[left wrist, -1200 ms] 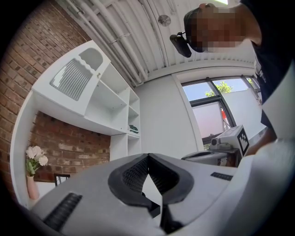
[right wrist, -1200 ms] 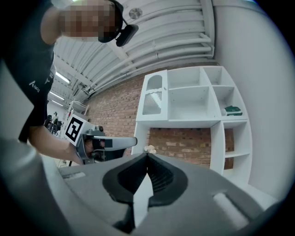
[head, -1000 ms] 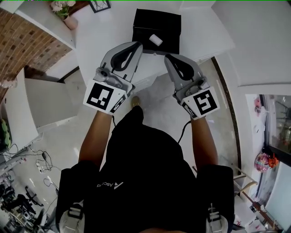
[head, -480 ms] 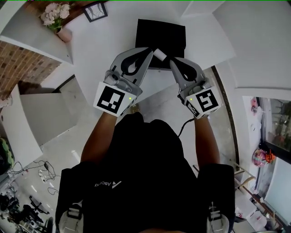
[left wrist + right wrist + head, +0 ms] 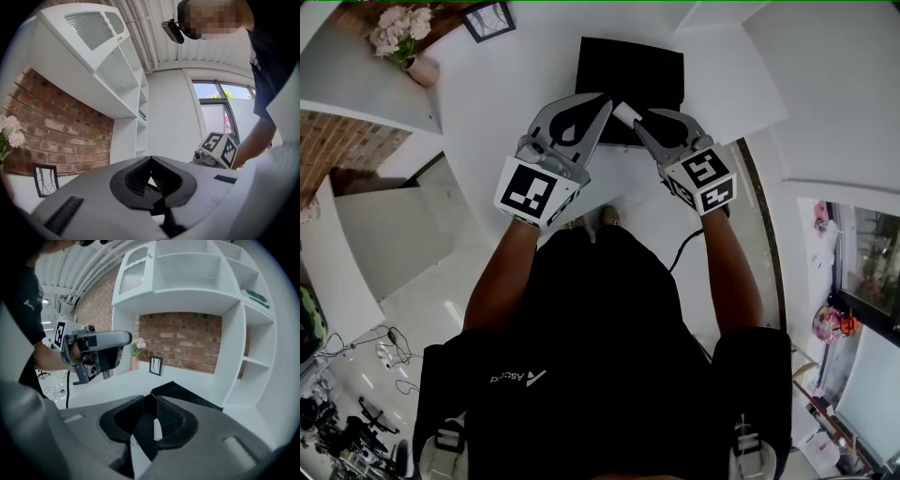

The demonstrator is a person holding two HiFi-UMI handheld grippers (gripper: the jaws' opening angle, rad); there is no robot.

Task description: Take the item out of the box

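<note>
The white item (image 5: 624,113) is kept above the box (image 5: 656,66) edge for removal. The right gripper (image 5: 641,120) jaws are opening around it. The left gripper (image 5: 604,103) is clenched, empty.

Can pass freely over bare counter (image 5: 511,84) either side of black box (image 5: 633,61). Blocked at box's near edge by left hand-held gripper (image 5: 602,101) and right hand-held gripper (image 5: 639,120), tips close together, the right's jaws opening with a white item (image 5: 623,113) between them. Well clear of vase (image 5: 420,70) and frame (image 5: 492,17), far back left. Capped overhead at counter's back by overhanging shelving (image 5: 197,291).
</note>
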